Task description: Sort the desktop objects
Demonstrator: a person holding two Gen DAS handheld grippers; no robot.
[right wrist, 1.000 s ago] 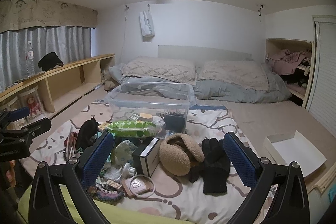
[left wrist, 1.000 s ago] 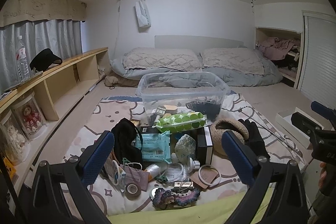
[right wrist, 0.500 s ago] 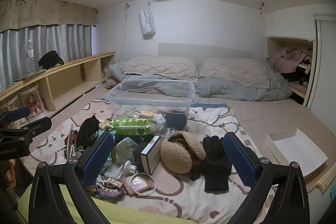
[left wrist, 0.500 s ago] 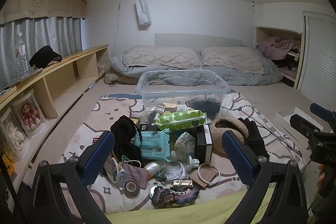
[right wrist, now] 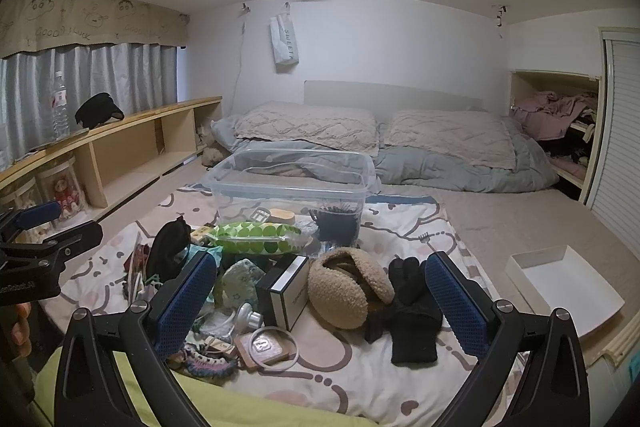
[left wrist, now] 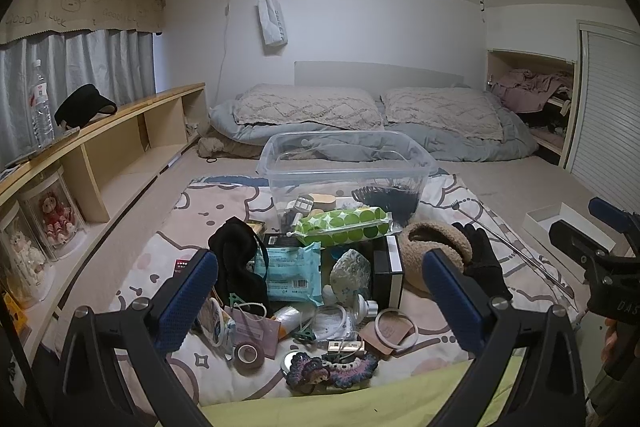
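A pile of small objects lies on a patterned blanket: a green dotted wipes pack, a teal pack, a black-and-white box, a beige fleece hat, black gloves, a tape roll and a crochet piece. Behind them stands a clear plastic bin with a few items inside. My left gripper is open and empty above the near pile. My right gripper is open and empty above the box and hat.
A white open box sits on the floor at right. A low wooden shelf runs along the left with a water bottle and a black cap. Bedding and pillows lie at the back.
Both grippers have lifted and pulled back slightly, so the pile sits a little lower and farther in view. Nothing was picked up.
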